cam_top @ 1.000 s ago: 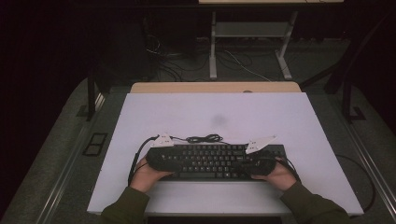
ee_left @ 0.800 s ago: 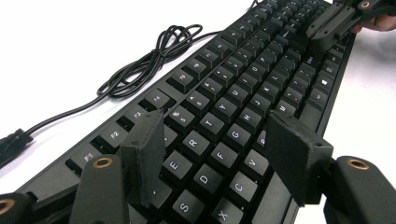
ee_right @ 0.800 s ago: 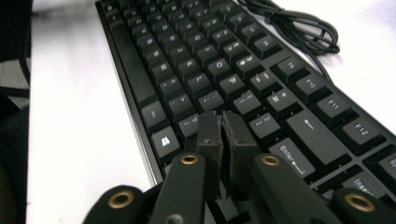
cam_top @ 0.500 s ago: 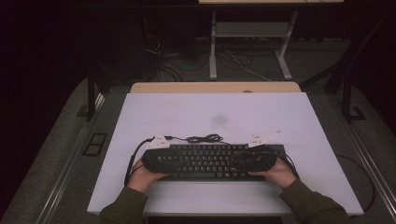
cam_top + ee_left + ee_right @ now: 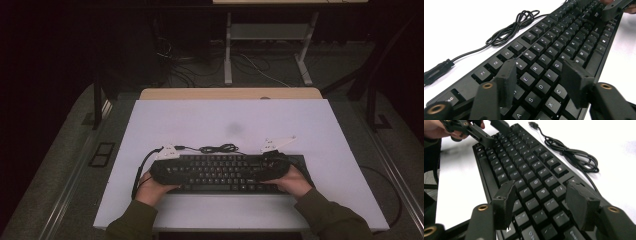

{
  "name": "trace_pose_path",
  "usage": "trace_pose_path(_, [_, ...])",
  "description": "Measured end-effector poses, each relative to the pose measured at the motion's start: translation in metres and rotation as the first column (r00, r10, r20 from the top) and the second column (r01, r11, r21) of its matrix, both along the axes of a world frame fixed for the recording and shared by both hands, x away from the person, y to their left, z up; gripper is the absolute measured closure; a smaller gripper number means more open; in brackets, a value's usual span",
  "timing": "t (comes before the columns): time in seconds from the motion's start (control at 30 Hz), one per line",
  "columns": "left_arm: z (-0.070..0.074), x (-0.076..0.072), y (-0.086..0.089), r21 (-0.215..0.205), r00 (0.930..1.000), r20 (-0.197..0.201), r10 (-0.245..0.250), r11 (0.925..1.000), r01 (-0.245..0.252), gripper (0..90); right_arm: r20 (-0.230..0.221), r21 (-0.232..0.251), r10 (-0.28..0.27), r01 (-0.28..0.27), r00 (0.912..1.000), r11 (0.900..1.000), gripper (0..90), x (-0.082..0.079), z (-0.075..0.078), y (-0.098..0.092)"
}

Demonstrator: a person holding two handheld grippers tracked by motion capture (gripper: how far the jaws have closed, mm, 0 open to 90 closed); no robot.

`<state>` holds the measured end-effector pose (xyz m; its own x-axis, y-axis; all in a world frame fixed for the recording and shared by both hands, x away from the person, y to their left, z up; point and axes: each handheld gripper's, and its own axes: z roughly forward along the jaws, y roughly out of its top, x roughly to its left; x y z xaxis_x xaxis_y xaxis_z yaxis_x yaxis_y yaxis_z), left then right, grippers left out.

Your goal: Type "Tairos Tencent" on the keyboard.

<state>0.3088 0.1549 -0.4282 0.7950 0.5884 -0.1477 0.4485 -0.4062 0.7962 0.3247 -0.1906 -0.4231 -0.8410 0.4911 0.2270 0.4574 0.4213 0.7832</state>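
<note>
Right gripper (image 5: 539,202) jaws have just been opening above the black plastic keyboard (image 5: 220,172) — likely released; left gripper (image 5: 539,80) closing, half-wide, nothing between.

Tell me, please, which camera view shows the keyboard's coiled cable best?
The right gripper view: the cable lies whole on the white table, from its plug through the coil to the keyboard. The left gripper view shows the coil and its lead, cropped at the edge. The high view shows a small dark tangle behind the keyboard.

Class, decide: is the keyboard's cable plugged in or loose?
Loose. The cable lies bunched on the white table behind the keyboard, its plug lying free.
</note>
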Motion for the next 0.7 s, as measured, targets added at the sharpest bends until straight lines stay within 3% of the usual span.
trace_pose_path(0.7, [-0.002, 0.006, -0.001, 0.036, 0.9997, -0.019, 0.016, 0.9992, -0.015, 88.7, 0.005, 0.018, -0.002, 0.002, 1.0000, 1.000, 33.4, 0.011, -0.003, 0.017])
